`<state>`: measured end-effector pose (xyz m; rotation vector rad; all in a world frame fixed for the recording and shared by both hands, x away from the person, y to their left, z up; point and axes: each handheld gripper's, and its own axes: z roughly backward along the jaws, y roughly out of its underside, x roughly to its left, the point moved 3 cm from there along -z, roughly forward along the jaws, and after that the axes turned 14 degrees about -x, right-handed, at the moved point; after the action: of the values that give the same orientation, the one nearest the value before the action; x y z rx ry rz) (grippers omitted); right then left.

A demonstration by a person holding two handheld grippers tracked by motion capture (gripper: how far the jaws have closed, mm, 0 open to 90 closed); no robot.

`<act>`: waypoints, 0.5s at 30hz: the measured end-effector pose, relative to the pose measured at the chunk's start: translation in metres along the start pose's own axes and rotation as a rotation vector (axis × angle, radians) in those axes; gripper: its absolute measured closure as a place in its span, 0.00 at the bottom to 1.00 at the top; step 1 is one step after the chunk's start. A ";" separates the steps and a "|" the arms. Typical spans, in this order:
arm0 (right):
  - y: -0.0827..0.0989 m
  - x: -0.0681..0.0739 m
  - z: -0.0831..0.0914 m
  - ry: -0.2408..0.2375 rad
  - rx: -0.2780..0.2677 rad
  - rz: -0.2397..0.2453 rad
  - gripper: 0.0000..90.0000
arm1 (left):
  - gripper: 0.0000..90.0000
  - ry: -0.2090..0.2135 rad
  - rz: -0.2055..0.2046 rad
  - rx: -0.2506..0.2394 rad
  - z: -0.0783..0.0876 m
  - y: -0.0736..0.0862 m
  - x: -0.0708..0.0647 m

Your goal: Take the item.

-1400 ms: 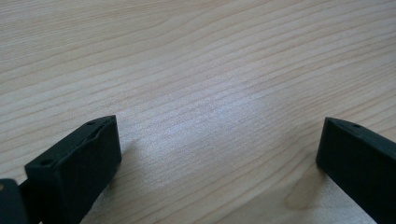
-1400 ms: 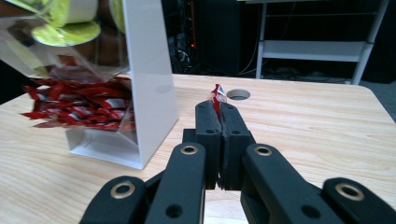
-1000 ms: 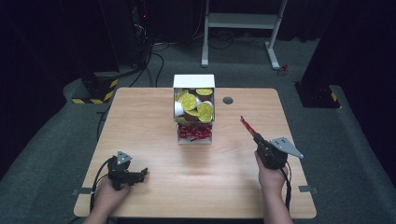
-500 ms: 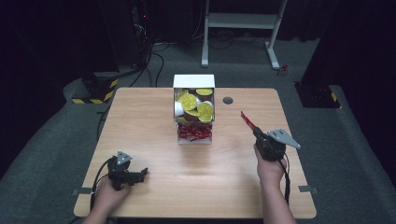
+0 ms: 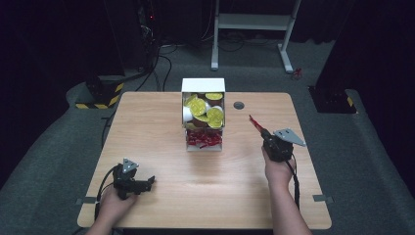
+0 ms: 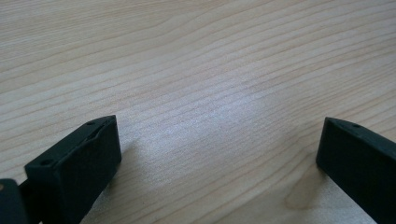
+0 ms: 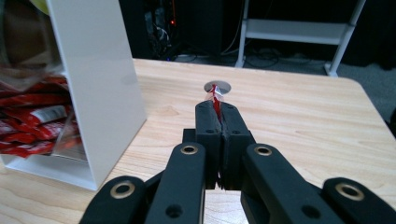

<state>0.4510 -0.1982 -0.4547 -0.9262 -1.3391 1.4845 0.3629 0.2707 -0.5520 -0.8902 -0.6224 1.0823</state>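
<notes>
Pale wooden surface (image 5: 161,132), left tongs (image 5: 147,182) spread and idle, right tongs (image 7: 219,112) pinching a red sachet (image 7: 215,95): keep that squeeze firm, carry it clear of the white box (image 5: 203,85).

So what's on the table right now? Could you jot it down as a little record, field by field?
Table: wooden table, round hole near its far edge
Box: white box at mid-table, yellow-lidded cups above, red packets below
Right gripper: right gripper shut on a red packet, raised to the right of the box
Left gripper: left gripper open, nothing between its jaws, low over bare wood near the front left
Person: one hand on each gripper
</notes>
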 end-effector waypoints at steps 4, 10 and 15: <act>0.008 -0.003 -0.009 0.017 0.038 -0.004 0.98 | 0.00 -0.001 0.000 0.001 0.000 0.000 0.000; 0.018 -0.006 -0.020 0.035 0.082 0.005 0.98 | 0.00 0.000 -0.001 0.000 0.000 0.000 0.000; 0.024 -0.007 -0.026 0.050 0.102 0.021 0.98 | 0.00 0.000 0.000 0.000 0.000 0.000 0.000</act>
<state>0.4740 -0.1970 -0.4818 -0.9090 -1.2097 1.5212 0.3629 0.2707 -0.5520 -0.8901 -0.6227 1.0820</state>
